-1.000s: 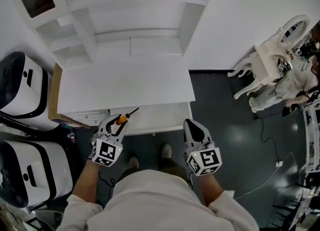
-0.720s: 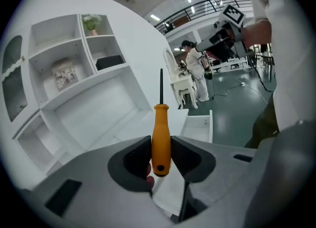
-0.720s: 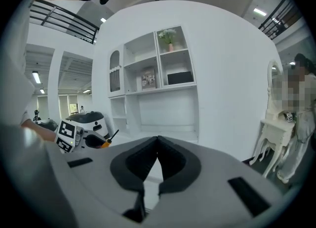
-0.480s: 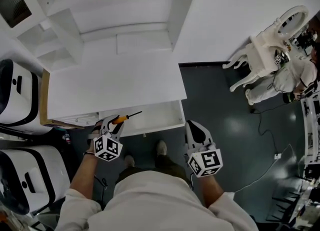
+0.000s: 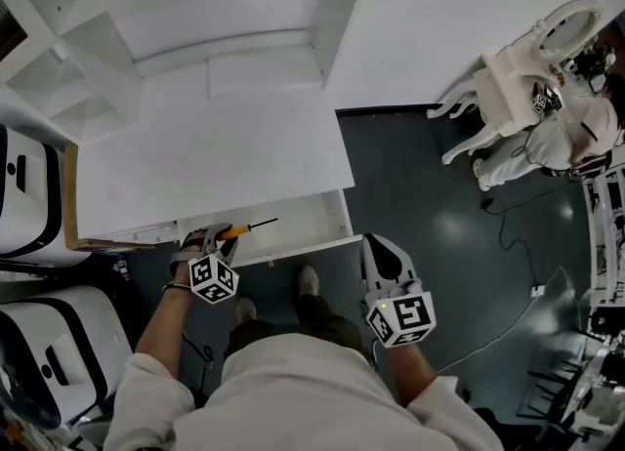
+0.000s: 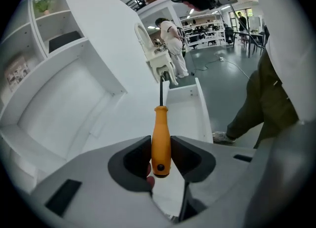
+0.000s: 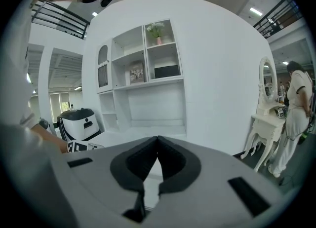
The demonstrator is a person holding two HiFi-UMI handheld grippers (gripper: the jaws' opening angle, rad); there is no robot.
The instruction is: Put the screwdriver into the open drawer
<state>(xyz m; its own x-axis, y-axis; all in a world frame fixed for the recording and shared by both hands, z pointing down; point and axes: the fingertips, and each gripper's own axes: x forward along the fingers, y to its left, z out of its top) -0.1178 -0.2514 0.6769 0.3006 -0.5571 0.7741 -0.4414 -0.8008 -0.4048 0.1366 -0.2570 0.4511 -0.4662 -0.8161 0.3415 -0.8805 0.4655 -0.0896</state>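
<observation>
Screwdriver [image 5: 248,227] pinched by its orange handle in left gripper [image 5: 221,236], shaft pointing right along open drawer [image 5: 305,221]. Right gripper [image 5: 380,243] jaws pressed together, empty.

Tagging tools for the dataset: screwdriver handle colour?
Orange. The screwdriver shows best in the left gripper view.

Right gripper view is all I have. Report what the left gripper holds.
Observer: The left gripper is shut on the screwdriver, clamping its orange handle.
Operator: Tell me where the shaft points.
Observer: In the head view it points out over the open drawer, with the tip above the drawer's inside.
Operator: Now place my right gripper.
Observer: The right gripper hangs over the dark floor, just off the drawer's front right corner, not touching it.
</observation>
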